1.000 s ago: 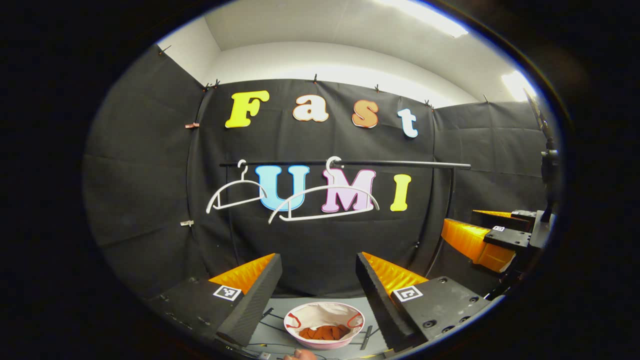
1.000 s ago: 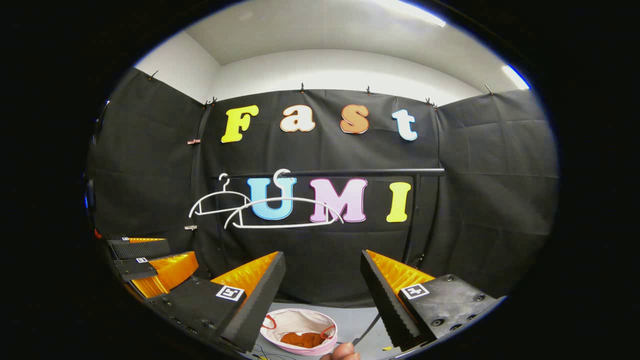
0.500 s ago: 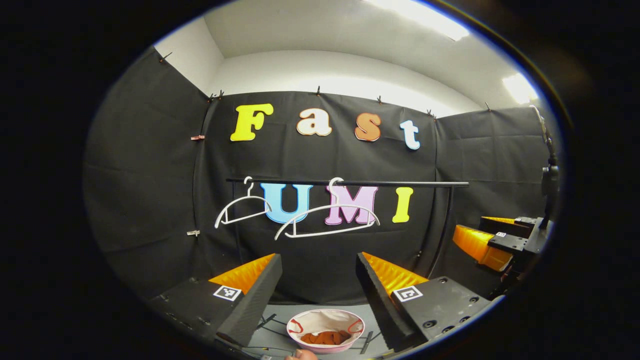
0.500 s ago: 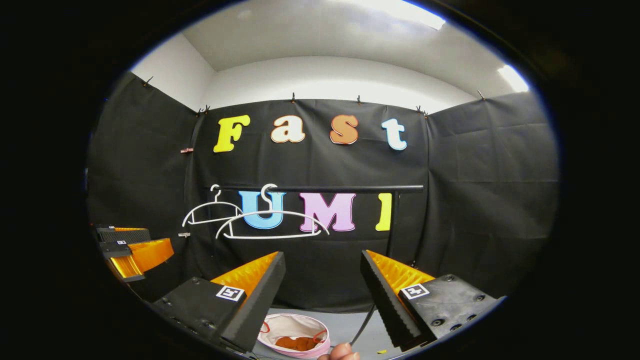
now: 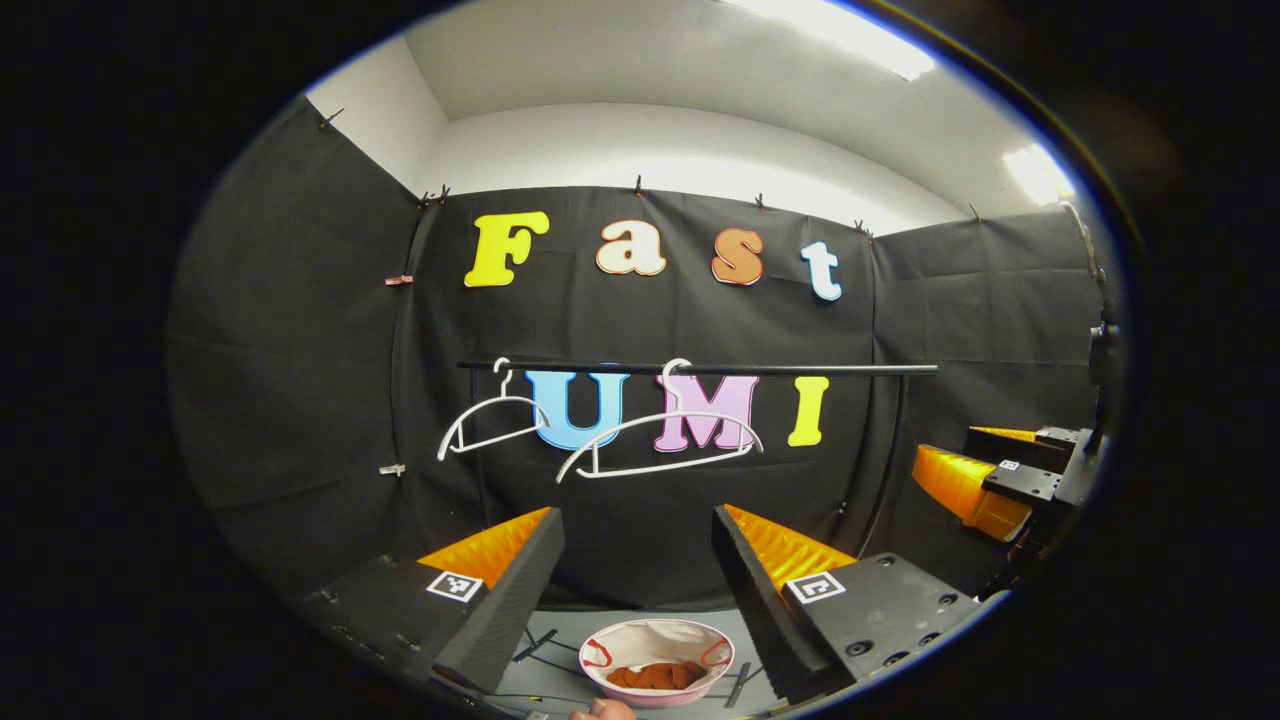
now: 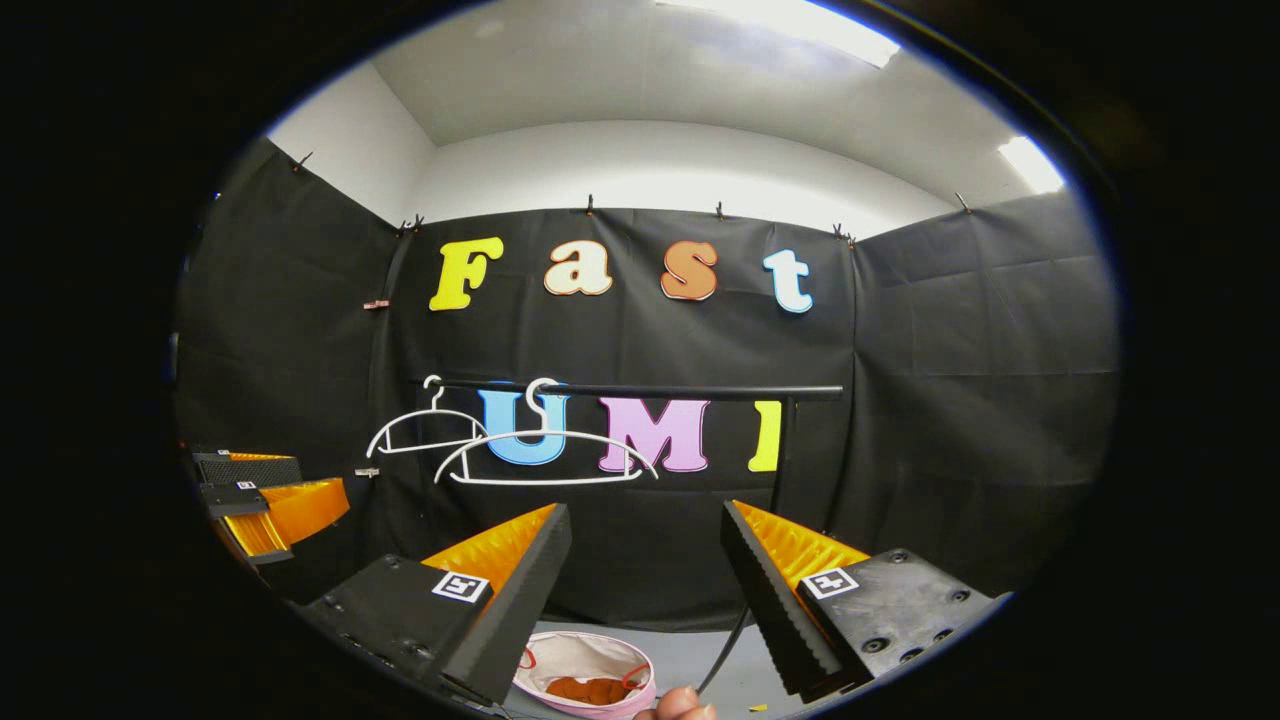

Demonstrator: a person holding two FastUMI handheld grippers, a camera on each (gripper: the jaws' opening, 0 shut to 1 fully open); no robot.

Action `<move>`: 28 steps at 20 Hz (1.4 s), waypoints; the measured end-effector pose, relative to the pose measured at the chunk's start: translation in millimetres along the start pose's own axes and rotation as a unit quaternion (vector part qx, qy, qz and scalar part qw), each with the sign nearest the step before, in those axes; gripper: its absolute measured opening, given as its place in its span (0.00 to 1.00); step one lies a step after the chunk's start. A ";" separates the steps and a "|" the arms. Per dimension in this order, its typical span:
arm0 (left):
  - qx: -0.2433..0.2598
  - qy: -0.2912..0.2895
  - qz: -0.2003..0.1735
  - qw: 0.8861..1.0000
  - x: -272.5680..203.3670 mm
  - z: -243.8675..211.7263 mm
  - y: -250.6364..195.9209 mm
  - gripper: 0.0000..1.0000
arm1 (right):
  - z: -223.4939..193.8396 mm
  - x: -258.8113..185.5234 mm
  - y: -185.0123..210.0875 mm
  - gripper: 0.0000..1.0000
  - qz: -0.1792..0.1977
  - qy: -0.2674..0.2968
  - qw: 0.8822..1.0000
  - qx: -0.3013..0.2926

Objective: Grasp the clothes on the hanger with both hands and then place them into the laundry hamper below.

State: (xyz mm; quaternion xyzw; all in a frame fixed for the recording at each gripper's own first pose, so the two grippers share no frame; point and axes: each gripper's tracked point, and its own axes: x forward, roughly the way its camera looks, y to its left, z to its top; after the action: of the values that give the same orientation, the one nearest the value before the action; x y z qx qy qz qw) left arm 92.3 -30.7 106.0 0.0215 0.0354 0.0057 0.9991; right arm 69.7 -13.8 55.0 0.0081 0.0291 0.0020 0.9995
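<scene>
A rust-orange garment (image 5: 655, 675) lies bunched in the pink-rimmed, white-lined hamper (image 5: 650, 637) on the grey floor, low in the left gripper view. The right gripper view shows the same garment (image 6: 585, 689) and hamper (image 6: 570, 655). Two bare white hangers (image 5: 660, 440) (image 5: 490, 420) hang on the black rail (image 5: 700, 369). My left gripper (image 5: 638, 520) is open and holds nothing, well above the hamper. My right gripper (image 6: 645, 515) is open too, with nothing between its fingers. The right gripper (image 5: 985, 480) appears at the right edge of the left gripper view, and the left gripper (image 6: 270, 500) at the left of the right gripper view.
Black cloth walls close the booth on three sides. The rail's upright post (image 6: 780, 460) stands at the right. Thin cables (image 5: 545, 650) lie on the floor beside the hamper. A fingertip (image 6: 680, 705) shows at the bottom edge.
Both views have tilted upward slightly: the rail and hangers sit lower in frame and the hamper has slid toward the bottom edge. Both grippers stay open and empty.
</scene>
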 end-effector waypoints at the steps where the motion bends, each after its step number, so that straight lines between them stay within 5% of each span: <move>1: -0.001 0.001 0.002 1.000 -0.7 -1.0 0.1 0.95 | -1.4 -1.7 0.3 1.00 0.000 0.002 1.000 -0.002; 3: 0.000 0.003 0.006 1.000 -3.0 -2.9 -0.1 0.94 | 0.3 -4.0 1.0 0.94 0.000 -0.002 1.000 -0.001; 6: 0.008 0.008 0.011 1.000 -6.2 -5.3 -3.3 0.94 | 3.8 -1.6 3.8 1.00 0.004 -0.008 1.000 0.002; 8: 0.010 0.008 0.012 1.000 -7.3 -5.1 -7.0 0.95 | 5.9 1.2 4.0 0.94 0.008 -0.010 1.000 0.000; 28: 0.003 0.011 0.015 1.000 -32.9 -4.2 -18.2 0.95 | 8.3 -9.1 2.2 0.98 0.021 -0.006 1.000 -0.003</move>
State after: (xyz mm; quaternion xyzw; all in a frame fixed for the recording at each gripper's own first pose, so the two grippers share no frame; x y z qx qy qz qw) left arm 59.5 -49.2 103.3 0.0253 0.0463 0.0207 0.9984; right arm 61.1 -11.7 63.8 0.0059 0.0233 0.0233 0.9994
